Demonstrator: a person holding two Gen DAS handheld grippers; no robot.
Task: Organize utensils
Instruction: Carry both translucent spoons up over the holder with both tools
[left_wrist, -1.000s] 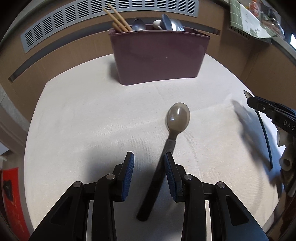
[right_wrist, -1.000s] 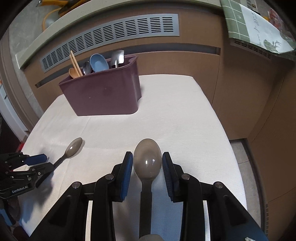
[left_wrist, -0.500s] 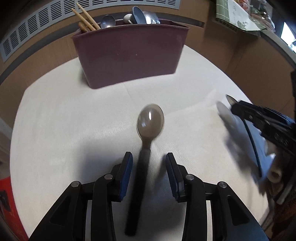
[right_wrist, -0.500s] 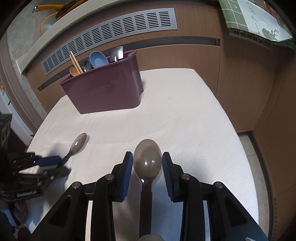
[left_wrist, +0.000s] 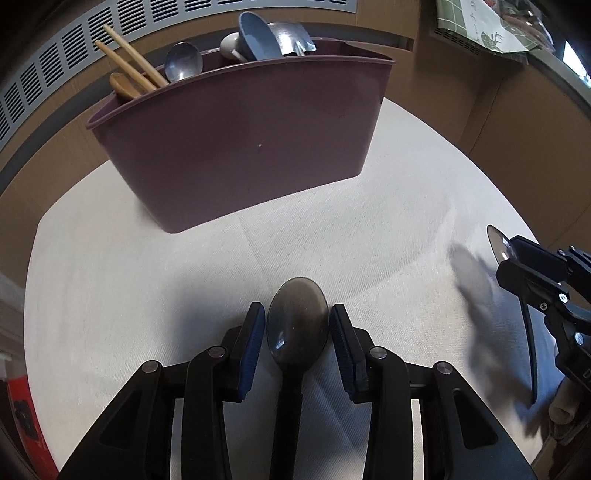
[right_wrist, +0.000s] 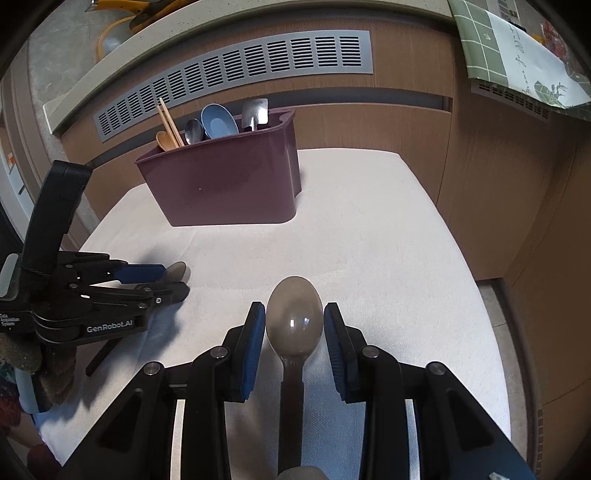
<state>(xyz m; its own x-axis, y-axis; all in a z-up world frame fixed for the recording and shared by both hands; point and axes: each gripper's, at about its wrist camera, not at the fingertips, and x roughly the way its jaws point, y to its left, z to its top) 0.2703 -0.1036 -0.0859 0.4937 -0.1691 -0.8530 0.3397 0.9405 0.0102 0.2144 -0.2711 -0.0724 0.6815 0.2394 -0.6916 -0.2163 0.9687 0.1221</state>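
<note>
Left claw (left_wrist: 297, 341) advanced: spoon (left_wrist: 297, 325) bowl now between pads

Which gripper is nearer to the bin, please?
Left. The left gripper, jaws just closing around a spoon, is close in front of the bin; the right gripper, holding another spoon, is farther back.

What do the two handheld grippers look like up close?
Both the left gripper and the right gripper are matte black linkages with silver pivot bolts and ribbed blue pads. In the right wrist view the left one's side carries white "GenRobot.AI" lettering.
</note>
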